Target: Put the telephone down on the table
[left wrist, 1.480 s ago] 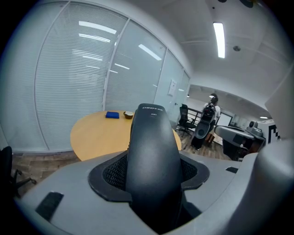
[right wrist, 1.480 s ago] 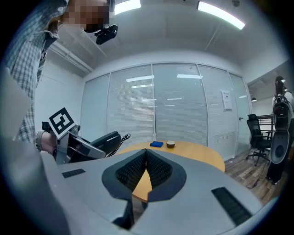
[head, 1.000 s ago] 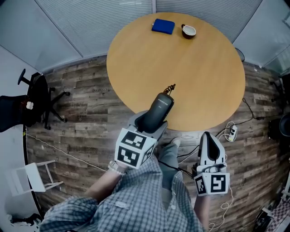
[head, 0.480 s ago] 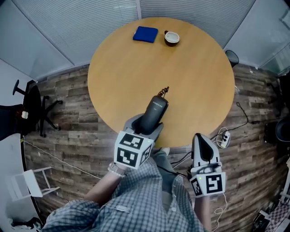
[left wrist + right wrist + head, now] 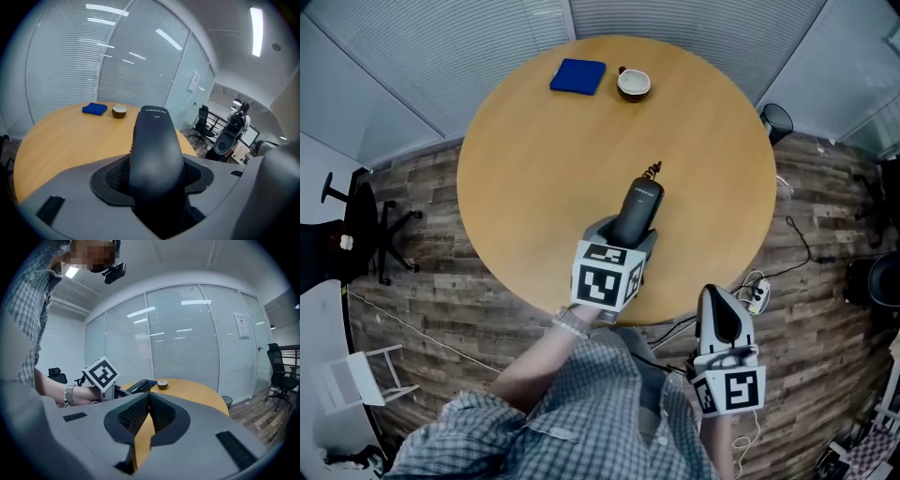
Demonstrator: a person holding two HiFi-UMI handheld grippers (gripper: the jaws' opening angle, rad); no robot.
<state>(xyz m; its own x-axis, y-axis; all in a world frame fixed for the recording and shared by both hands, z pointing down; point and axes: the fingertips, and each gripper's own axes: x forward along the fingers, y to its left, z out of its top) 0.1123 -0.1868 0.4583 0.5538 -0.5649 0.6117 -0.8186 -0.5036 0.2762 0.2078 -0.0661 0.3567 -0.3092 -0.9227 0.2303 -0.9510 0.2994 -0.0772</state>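
A dark grey telephone handset [image 5: 636, 210] with a coiled cord end is gripped between the jaws of my left gripper [image 5: 623, 236], held above the round wooden table [image 5: 534, 178] near its front edge. In the left gripper view the telephone [image 5: 156, 150] fills the gap between the pads and points toward the far side of the table [image 5: 61, 136]. My right gripper [image 5: 722, 323] hangs off the table's front right, over the floor, jaws pressed together with nothing between them. In the right gripper view the right gripper [image 5: 149, 414] is shut, and the telephone [image 5: 137, 386] shows beyond it.
A blue cloth [image 5: 577, 76] and a small bowl [image 5: 634, 83] lie at the table's far side. A black office chair [image 5: 356, 234] stands at the left, a white stool [image 5: 361, 370] below it. Cables and a power strip [image 5: 757, 292] lie on the wood floor at the right.
My left gripper has carried the telephone forward and to the right, further over the table. The right gripper has kept its place beside the table's edge.
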